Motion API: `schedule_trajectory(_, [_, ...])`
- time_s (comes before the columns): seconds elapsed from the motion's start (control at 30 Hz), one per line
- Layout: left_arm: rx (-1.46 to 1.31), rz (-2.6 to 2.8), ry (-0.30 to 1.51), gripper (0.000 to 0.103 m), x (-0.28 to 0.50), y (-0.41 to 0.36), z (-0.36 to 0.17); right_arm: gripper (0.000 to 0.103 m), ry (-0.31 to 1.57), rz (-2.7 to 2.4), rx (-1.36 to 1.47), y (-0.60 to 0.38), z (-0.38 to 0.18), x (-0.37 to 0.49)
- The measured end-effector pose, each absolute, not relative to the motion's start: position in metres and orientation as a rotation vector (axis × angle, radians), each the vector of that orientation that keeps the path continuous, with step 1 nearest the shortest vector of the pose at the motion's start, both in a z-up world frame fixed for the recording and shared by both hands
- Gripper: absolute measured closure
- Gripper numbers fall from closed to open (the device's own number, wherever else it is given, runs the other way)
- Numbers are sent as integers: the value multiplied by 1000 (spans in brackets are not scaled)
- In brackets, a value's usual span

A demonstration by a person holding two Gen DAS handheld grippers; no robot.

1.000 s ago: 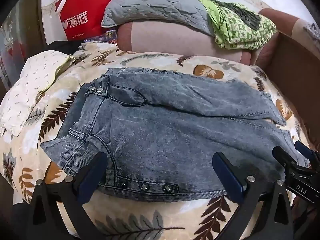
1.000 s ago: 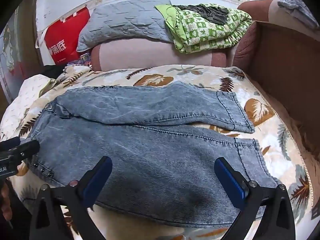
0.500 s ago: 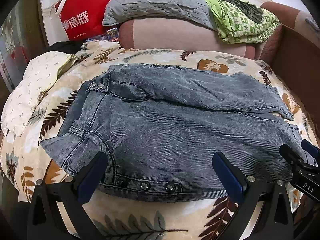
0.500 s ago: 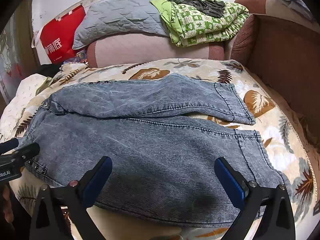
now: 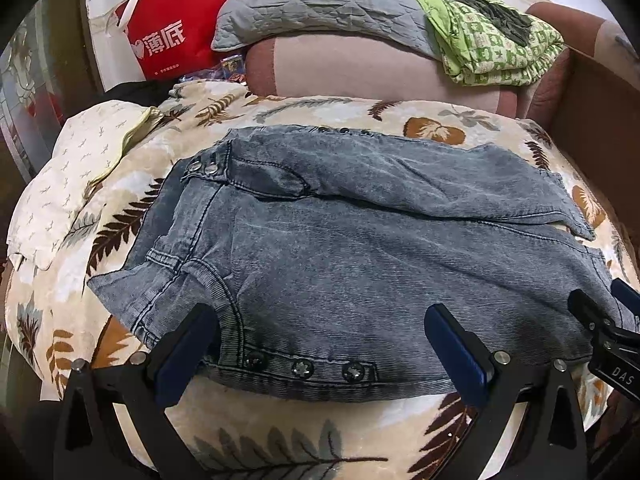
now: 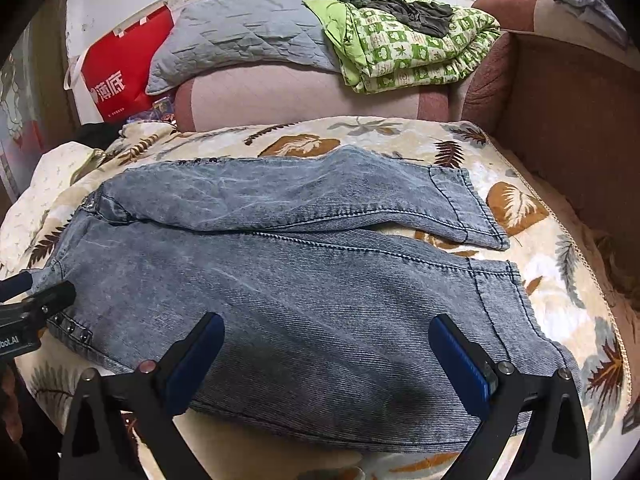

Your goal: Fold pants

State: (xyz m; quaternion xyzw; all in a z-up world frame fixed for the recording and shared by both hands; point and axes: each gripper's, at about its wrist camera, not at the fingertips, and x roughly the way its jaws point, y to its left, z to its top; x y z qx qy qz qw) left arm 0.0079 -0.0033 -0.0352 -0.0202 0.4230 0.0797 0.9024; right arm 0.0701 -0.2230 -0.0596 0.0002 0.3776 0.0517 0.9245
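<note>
We see pants (image 5: 360,248) flat on blanket (image 5: 304,436) | left gripper (image 5: 320,344) jaws wide open at waistband | right gripper (image 6: 326,354) jaws wide open over near leg

Over the last second both cameras have drawn slightly back and up from the jeans (image 5: 360,264), so more of the garment fits in each view. In the left wrist view the near waistband edge with its three studs (image 5: 304,368) now sits lower in the picture, and the right gripper (image 5: 600,320) has slid in from the right edge to lie over the near leg's hem. In the right wrist view the far leg's cuff (image 6: 468,208) appears further up, and the left gripper (image 6: 36,296) shows more fully at the left edge.
</note>
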Motion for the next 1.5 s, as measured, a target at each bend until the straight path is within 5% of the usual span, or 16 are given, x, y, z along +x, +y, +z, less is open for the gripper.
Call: schedule_trajectory(1.5, [-52, 204, 881, 0, 8, 6, -32, 0, 783, 51, -6, -231, -59, 72])
